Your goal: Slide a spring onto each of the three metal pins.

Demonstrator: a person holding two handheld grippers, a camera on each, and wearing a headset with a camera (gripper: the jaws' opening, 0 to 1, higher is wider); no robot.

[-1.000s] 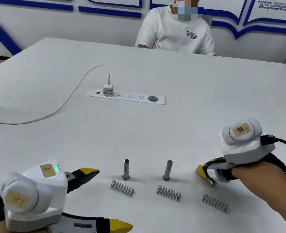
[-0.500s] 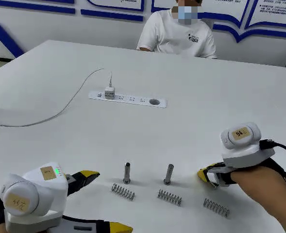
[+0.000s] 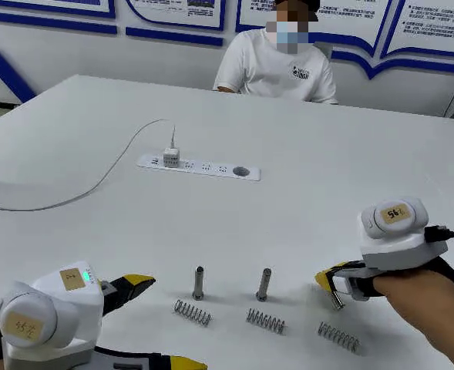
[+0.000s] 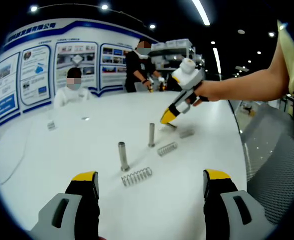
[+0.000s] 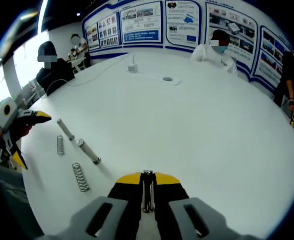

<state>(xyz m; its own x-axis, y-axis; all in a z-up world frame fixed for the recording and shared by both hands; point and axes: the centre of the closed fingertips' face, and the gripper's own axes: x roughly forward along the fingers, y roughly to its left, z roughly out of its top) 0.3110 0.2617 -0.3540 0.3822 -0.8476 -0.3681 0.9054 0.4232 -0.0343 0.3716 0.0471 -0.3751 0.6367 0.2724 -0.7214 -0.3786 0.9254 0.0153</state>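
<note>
Left gripper (image 4: 150,176) sits at 7 o'clock in the head view, jaws spread wide, nothing between them. Right gripper (image 3: 329,279) is at 4 o'clock, jaws pinched tight on the third pin (image 5: 147,192). That pin hangs tilted from the tips with its lower end close to the table (image 3: 311,208); can't tell if it touches.

Left pin (image 3: 198,282) and middle pin (image 3: 263,284) stand upright side by side around 6 o'clock of the head view, apart from each other. No spring is on a pin yet.

Three springs lie flat in a row on the near side:
- left spring (image 3: 193,312), at 6 o'clock of the left pin
- middle spring (image 3: 266,321), at 6 o'clock of the middle pin
- right spring (image 3: 338,337), at 6 o'clock of the right gripper's tips

Each spring is near its pin but not touching.

Power strip (image 3: 200,166) lies at 12 o'clock of the pins, well apart, and its cable (image 3: 95,181) runs off toward 9 o'clock. A seated person (image 3: 277,65) in a white shirt is at the far table edge, 12 o'clock.
</note>
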